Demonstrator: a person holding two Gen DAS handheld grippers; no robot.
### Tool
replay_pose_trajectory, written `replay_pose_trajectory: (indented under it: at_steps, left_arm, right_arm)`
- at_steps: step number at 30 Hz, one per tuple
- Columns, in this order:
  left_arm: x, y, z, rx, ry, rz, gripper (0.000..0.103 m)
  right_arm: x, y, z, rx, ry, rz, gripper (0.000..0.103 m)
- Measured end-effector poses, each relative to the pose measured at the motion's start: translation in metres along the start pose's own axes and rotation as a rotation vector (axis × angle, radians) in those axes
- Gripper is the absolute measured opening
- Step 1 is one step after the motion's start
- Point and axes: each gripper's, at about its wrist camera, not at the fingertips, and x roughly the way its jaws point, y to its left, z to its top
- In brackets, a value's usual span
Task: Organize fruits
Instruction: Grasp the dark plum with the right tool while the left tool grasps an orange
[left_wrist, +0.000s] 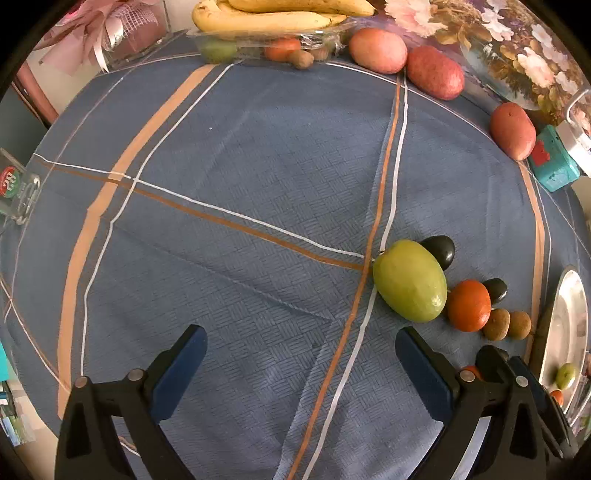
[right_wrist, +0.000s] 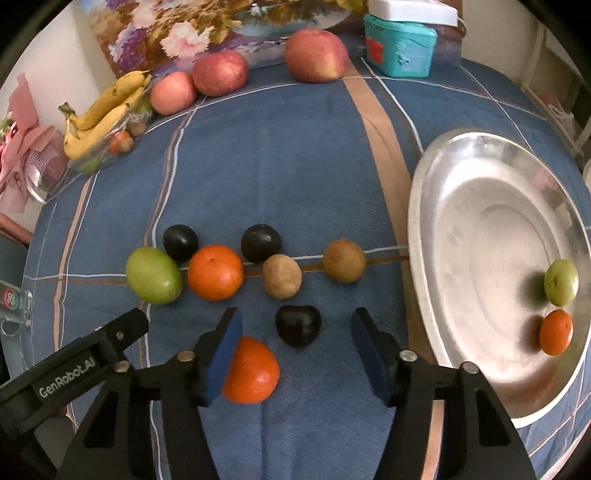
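In the right wrist view my right gripper (right_wrist: 296, 318) hangs open over the blue cloth. A dark plum (right_wrist: 298, 325) lies between its fingers, untouched by the pads. An orange (right_wrist: 255, 373) sits against the left finger (right_wrist: 223, 354), partly hidden by it. Beyond lie a green fruit (right_wrist: 153, 275), another orange (right_wrist: 215, 271), two dark plums (right_wrist: 180, 243) and two brown fruits (right_wrist: 282, 276). The metal plate (right_wrist: 417, 221) at right holds a small green fruit (right_wrist: 560, 282) and an orange (right_wrist: 556, 332). My left gripper (left_wrist: 299, 343) is open over bare cloth, left of the green fruit (left_wrist: 410, 280).
Bananas (right_wrist: 105, 107) on a clear tray and three red apples (right_wrist: 219, 72) line the far edge. A teal box (right_wrist: 399, 44) and a floral picture (right_wrist: 177, 33) stand behind. A pink wrapped gift (right_wrist: 26, 162) is at far left.
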Motion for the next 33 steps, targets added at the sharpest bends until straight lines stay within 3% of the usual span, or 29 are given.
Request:
replay_pose_trajectory:
  at_steps: [2,6,19,33]
  left_arm:
    - [0.001,0.000,0.001,-0.004,0.006,-0.005,0.103]
    - [0.002,0.003,-0.002,-0.005,0.007,-0.014,0.103]
    - [-0.009,-0.003,-0.004,-0.004,-0.004,-0.034,0.103]
    - [-0.041,-0.011,-0.006,-0.033,-0.070,-0.093,0.103]
  right_arm:
    - [0.000,0.004,0.000,-0.015,-0.003,0.004,0.048]
    - [0.002,0.001,-0.001,0.005,-0.005,0.013,0.047]
    - [0.003,-0.007,-0.002,0.033,-0.008,0.026,0.026]
    - [-0.014,-0.023,-0.001,0.070,-0.048,0.087,0.025]
